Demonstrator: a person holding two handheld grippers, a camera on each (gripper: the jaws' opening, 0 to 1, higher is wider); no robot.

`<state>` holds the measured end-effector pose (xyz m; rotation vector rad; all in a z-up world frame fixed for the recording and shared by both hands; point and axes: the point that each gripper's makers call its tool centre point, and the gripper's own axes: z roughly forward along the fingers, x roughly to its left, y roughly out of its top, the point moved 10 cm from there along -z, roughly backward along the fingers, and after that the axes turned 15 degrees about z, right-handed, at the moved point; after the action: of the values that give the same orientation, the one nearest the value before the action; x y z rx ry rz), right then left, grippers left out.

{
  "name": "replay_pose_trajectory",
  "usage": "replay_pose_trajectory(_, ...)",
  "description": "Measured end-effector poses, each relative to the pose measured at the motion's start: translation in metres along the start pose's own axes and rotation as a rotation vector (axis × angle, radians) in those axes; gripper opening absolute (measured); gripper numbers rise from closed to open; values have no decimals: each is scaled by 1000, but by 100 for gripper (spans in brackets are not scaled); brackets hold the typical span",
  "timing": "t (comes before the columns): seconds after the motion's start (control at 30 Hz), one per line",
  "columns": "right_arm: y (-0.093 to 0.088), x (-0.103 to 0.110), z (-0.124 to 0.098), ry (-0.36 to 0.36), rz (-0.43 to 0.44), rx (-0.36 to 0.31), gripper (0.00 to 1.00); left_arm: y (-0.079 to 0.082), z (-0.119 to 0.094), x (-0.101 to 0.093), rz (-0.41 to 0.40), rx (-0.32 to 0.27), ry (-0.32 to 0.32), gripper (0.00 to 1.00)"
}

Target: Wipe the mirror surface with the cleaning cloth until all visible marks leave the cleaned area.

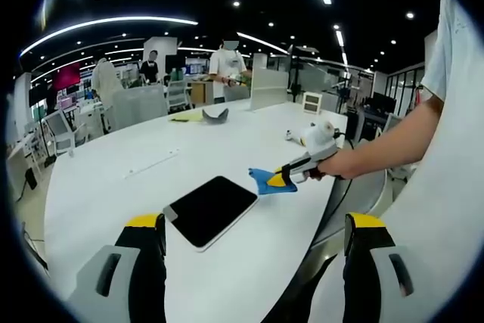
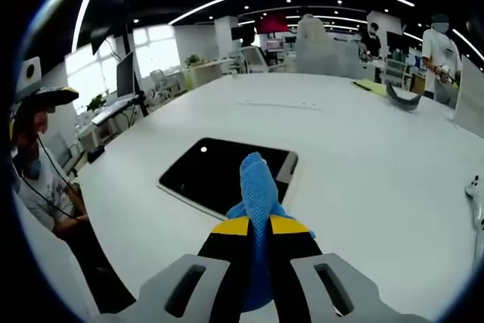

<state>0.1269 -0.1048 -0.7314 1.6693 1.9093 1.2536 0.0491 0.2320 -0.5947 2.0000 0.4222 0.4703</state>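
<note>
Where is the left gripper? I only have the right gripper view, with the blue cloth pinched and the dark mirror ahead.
Observer: The left gripper hangs open over the table's near edge, holding nothing.
Reviewer: Is the cloth on the mirror?
Observer: No. In the left gripper view the cloth sits on the table beside the mirror.
Reviewer: Who holds the right gripper?
Observer: A bare forearm runs to the right gripper.

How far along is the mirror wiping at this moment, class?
Done: the right gripper has the blue cloth clamped between its jaws. In hand: the cloth is held beside the mirror, seemingly not yet touching it. Left: the wiping itself; the left gripper is open and idle.
</note>
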Motion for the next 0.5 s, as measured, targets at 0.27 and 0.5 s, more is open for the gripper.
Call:
replay_pose_trajectory(0.27, -5, -11, -5, -30, 20, 3, 3, 0, 1, 2, 4, -1, -13, 99)
replay_pose_trajectory(0.5, -11, -22, -9, -56, 22, 14, 3, 0, 4, 4, 5, -1, -15, 99)
